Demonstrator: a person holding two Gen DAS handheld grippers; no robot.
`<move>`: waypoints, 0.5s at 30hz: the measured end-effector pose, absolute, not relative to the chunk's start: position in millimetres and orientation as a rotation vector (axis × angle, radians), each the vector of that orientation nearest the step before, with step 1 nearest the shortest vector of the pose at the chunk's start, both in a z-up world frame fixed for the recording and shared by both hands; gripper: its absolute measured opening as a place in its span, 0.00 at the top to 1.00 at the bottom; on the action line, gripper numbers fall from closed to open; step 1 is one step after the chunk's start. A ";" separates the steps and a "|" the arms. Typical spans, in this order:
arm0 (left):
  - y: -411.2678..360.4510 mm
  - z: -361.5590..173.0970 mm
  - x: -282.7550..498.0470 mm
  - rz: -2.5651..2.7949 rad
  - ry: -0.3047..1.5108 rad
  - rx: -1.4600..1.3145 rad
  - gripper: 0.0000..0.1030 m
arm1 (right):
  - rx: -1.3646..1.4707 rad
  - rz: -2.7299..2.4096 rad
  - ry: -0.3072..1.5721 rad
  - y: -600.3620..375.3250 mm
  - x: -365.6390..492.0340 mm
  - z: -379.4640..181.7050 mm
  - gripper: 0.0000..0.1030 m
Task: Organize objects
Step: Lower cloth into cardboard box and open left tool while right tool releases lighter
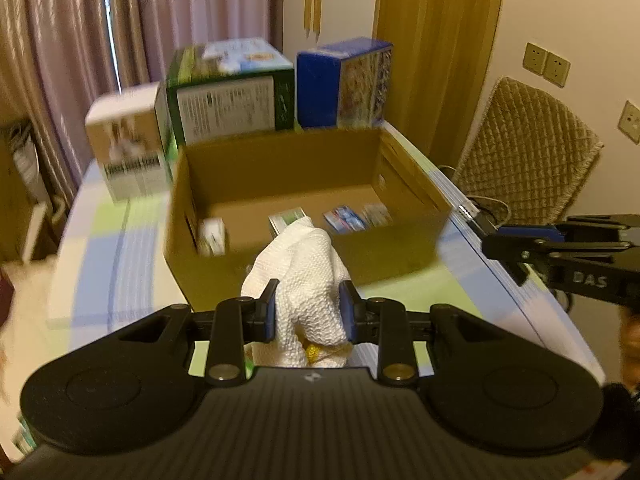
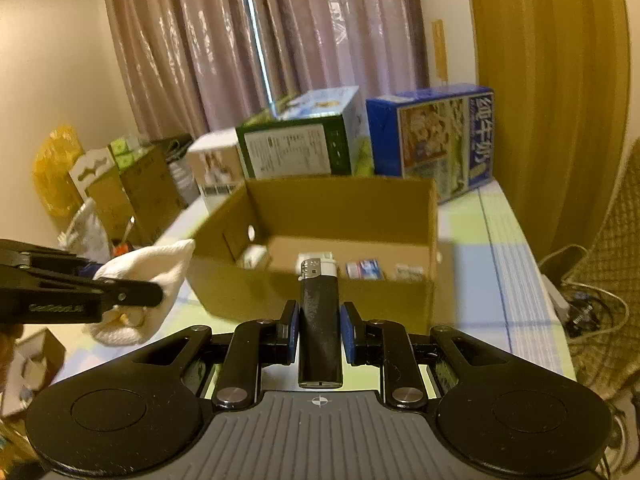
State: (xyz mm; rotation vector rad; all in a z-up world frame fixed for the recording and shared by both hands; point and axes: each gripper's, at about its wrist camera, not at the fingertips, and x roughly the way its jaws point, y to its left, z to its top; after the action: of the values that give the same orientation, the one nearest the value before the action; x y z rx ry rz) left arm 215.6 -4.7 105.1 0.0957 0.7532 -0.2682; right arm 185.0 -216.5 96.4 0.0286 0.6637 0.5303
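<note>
A white cloth (image 1: pixel 310 280) is clamped between the pads of the left gripper (image 1: pixel 309 312), and a black lighter (image 2: pixel 320 320) is held upright in the closed-in jaws of the right gripper (image 2: pixel 319 328), both just short of the near wall of an open carton (image 1: pixel 304 256). Small packets (image 1: pixel 344 218) are seen on the carton's floor. Behind it, three printed boxes (image 1: pixel 232 92) are stood in a row on the checked table (image 1: pixel 108 248), in front of a curtain (image 2: pixel 260 40).

Right gripper (image 1: pixel 500 246) reads "DAS" — blue carton (image 2: pixel 434 142) "纯牛奶".
</note>
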 end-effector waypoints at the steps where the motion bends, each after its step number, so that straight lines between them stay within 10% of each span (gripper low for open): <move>1: -2.9 110.5 228.1 -0.260 0.746 0.111 0.75 | 0.039 0.536 0.666 -214.8 194.9 100.6 0.82; 15: 9.1 118.2 343.1 -0.218 0.757 0.151 0.75 | 0.005 0.534 0.690 -174.2 309.0 117.2 0.82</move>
State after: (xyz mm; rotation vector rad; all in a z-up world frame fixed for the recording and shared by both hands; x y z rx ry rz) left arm 343.1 9.1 118.2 0.1506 0.7571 -0.2183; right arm 309.0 -174.2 117.2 0.0051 0.6904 0.5335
